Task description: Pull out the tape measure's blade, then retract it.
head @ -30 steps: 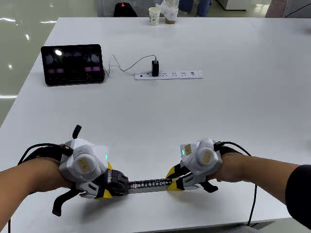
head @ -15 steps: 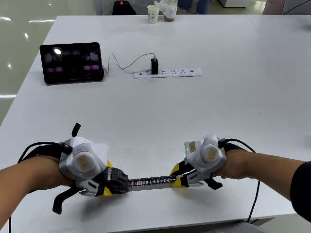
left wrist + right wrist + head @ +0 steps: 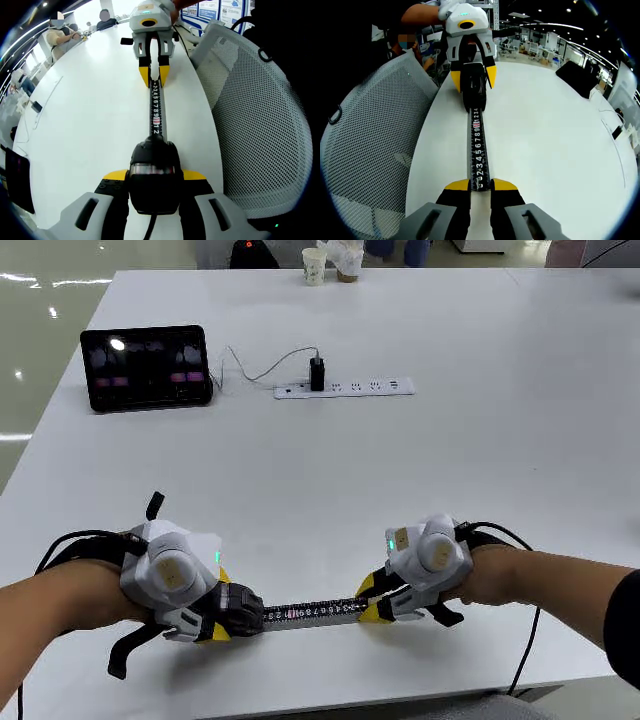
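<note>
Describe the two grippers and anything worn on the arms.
The left gripper and right gripper both have rounded white housings with tan patches and a green light, black levers, and black fingers tipped yellow. A black cable trails from each. A dark sleeve shows on the right arm.

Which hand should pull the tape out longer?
Probably the right gripper. It pinches the free end of the blade, so moving it away across the table would draw out more. The left gripper is clamped around the tape measure case, so it serves better as the anchor.
</note>
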A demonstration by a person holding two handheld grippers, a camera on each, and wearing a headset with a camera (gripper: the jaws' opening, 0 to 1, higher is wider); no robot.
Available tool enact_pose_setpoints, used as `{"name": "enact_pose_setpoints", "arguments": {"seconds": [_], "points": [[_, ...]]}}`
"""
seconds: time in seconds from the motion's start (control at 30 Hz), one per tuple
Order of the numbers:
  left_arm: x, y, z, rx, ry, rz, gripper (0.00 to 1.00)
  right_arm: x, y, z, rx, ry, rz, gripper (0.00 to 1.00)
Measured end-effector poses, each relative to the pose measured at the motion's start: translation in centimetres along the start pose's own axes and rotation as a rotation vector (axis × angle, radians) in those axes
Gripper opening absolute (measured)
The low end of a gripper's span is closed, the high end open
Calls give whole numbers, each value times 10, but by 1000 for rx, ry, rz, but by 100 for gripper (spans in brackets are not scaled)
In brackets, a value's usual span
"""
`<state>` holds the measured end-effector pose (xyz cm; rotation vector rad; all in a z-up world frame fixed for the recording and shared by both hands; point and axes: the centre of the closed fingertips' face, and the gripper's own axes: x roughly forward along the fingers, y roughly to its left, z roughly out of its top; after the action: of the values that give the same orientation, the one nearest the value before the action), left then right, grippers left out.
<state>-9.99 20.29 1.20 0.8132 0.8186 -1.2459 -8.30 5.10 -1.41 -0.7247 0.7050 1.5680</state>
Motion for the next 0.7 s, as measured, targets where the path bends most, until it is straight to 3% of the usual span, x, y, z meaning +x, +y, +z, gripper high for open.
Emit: {"name": "enact_pose_setpoints", "arguments": {"seconds": [0.7], "points": [[-1, 1, 0, -1, 0, 0, 33, -7, -1, -8, 9, 5, -9, 11]]}}
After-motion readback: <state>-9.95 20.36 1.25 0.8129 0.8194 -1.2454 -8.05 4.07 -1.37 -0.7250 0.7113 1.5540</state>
